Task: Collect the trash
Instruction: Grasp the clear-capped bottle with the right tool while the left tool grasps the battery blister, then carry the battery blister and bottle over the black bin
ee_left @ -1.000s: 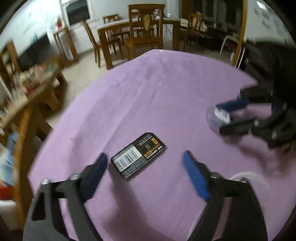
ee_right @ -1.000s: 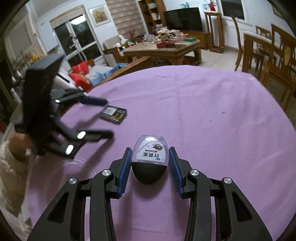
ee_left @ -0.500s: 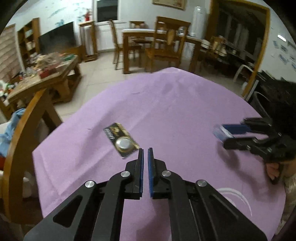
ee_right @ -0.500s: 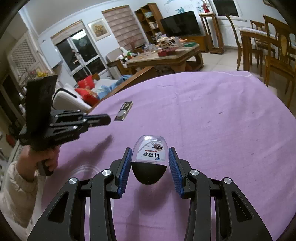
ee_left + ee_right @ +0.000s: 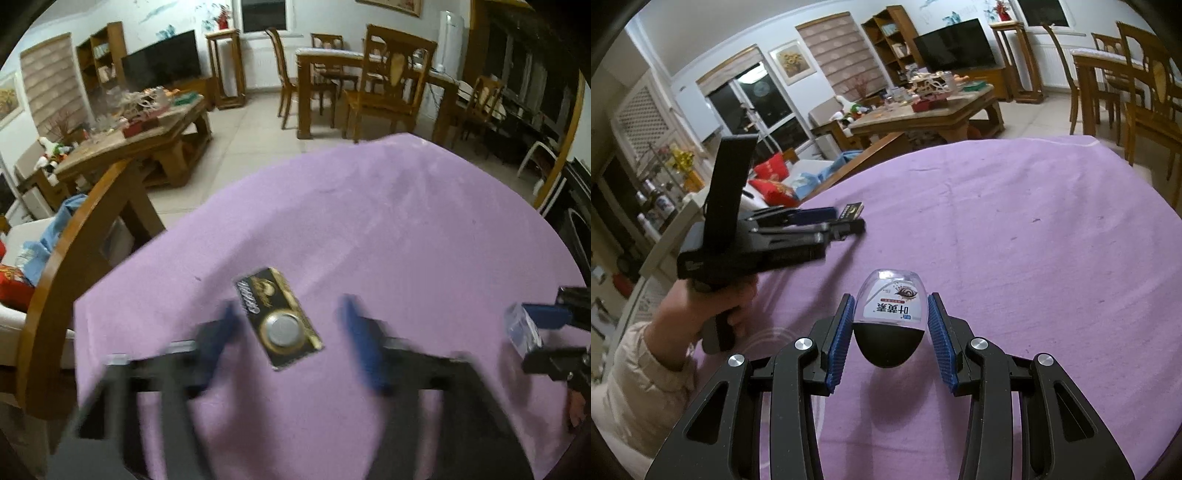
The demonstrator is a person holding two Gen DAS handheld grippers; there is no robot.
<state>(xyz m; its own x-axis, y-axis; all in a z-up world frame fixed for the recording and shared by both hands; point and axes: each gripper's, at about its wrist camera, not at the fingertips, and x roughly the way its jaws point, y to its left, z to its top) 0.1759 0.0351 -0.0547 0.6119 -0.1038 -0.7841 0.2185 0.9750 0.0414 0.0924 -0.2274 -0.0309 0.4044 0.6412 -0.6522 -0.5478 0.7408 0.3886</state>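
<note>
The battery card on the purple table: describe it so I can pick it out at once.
On the round table's purple cloth, look near the edge by the wooden chair back, between the opening blue fingers of the left gripper. The battery card lies flat: black and gold, with a silver coin cell, unlike the egg-shaped bottle in the right gripper.

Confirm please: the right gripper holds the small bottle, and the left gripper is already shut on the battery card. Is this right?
Not quite. The right gripper does hold the small bottle, but in the left wrist view the left gripper is not shut on the battery card: its jaws are opening, with the card lying between them on the purple tablecloth.
</note>
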